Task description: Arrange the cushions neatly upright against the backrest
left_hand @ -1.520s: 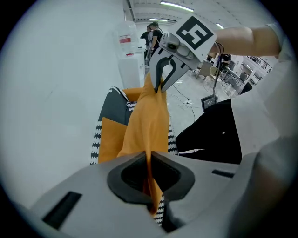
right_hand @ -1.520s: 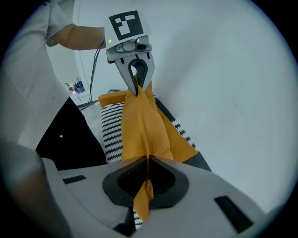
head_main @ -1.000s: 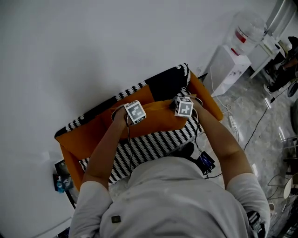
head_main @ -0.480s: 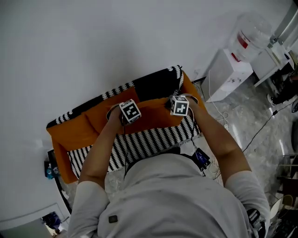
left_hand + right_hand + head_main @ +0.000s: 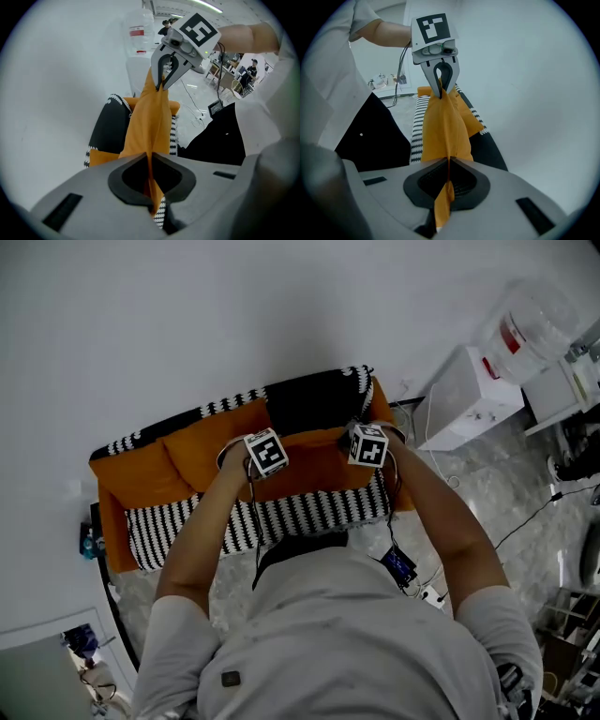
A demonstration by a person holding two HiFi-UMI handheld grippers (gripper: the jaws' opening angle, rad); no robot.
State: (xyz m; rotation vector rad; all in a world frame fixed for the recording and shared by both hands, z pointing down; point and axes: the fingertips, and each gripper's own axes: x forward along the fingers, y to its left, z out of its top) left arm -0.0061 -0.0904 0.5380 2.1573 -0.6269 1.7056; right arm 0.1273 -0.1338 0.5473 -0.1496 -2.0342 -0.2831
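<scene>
- White wall (image 5: 234,306) is filling the background. We are looking steeply down on a sofa (image 5: 281,517) that is standing against it, with a black-and-white striped seat and orange sides.
- Pale stone-patterned floor (image 5: 506,493) is showing to the right. A white water dispenser (image 5: 469,395) is standing near the sofa's end there, and a cable (image 5: 525,517) is trailing across the floor.
- We are holding the left gripper (image 5: 151,164) with its jaws clamped on the orange cushion (image 5: 314,470). A fold of orange cloth is passing between the pads.
- We are holding the right gripper (image 5: 448,171) with its jaws likewise pinched tight on the same cushion, orange cloth caught between the pads.
- Each gripper is taking one end of the cushion's upper edge, so the cloth is stretching from one pair of jaws to the other.
- The held cushion is hanging over the striped seat, in front of the black section of the backrest (image 5: 314,399). We cannot tell whether it is touching the backrest.
- A second orange cushion (image 5: 202,442) is leaning against the backrest to the left of the held one, near the left gripper.
- Both grippers are pointing steeply downward, with their marker cubes uppermost.
</scene>
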